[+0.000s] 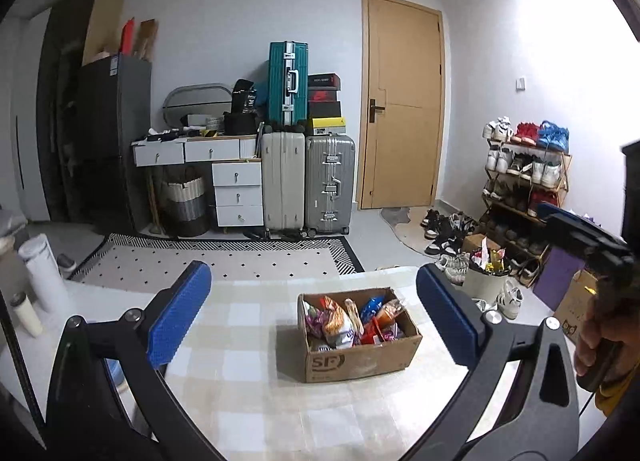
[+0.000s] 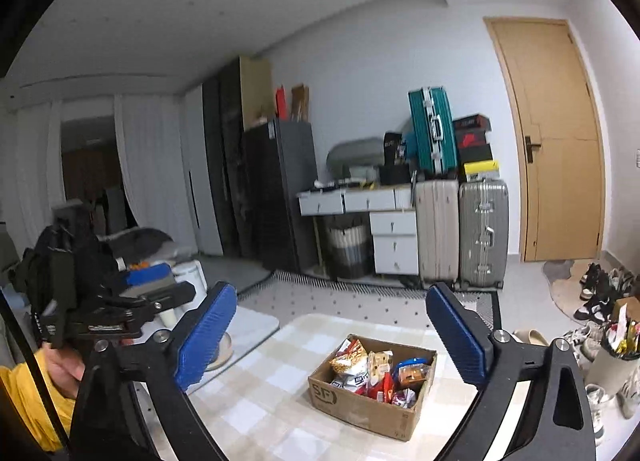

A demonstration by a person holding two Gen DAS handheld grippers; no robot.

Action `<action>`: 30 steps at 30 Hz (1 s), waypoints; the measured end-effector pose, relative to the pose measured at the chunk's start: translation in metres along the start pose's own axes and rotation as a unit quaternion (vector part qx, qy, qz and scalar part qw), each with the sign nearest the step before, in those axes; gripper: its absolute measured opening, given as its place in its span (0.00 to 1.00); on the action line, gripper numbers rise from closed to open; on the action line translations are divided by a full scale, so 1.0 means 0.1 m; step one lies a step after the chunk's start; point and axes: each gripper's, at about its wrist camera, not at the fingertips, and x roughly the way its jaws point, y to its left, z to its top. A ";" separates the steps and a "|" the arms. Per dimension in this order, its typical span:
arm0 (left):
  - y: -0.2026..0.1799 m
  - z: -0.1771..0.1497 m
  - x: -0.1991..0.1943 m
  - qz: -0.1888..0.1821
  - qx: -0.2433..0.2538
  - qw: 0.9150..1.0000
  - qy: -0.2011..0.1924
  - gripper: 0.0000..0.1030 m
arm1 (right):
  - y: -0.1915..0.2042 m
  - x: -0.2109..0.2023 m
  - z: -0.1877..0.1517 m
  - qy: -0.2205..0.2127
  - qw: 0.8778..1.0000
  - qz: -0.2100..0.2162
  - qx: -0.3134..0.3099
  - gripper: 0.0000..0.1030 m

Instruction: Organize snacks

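Left wrist view: the box (image 1: 360, 357) sits on the table (image 1: 248, 393) at 12 o'clock from the left gripper (image 1: 314, 315), open top up, snacks (image 1: 344, 323) heaped inside. Its long axis runs roughly 9 to 3 o'clock, the printed side facing the camera. The blue fingers (image 1: 180, 313) are spread wide and hold nothing. The right gripper (image 1: 580, 235) hangs at 3 o'clock, its finger state unclear here.

From the right wrist view, the right gripper (image 2: 332, 335) is also wide open and empty, and the box (image 2: 372, 405) lies at 12 o'clock, its long axis slanting 10 to 4 o'clock. The table wears a checked cloth (image 2: 280, 377). Beyond are a patterned rug (image 1: 224, 265), suitcases (image 1: 308, 181), a drawer unit (image 1: 236, 189), a wooden door (image 1: 404, 101) and a shoe rack (image 1: 524, 181).
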 end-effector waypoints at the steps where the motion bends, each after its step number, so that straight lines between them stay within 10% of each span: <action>1: 0.02 -0.09 -0.07 0.005 -0.002 1.000 -0.005 1.00 | -0.03 -0.14 -0.09 -0.013 1.000 0.001 0.006 0.99; 9: 0.16 -1.05 -0.04 0.050 -0.019 0.997 -0.048 1.00 | -0.32 -0.42 -0.97 -0.002 0.999 -0.040 0.030 0.99; 19: 0.09 -2.23 0.97 0.066 -0.047 0.996 0.045 1.00 | -0.55 0.10 -2.00 0.064 0.994 -0.084 0.039 0.99; 30: -0.12 -2.68 1.79 0.072 -0.025 0.994 0.073 1.00 | -0.68 0.41 -2.38 0.038 0.993 -0.112 0.026 0.99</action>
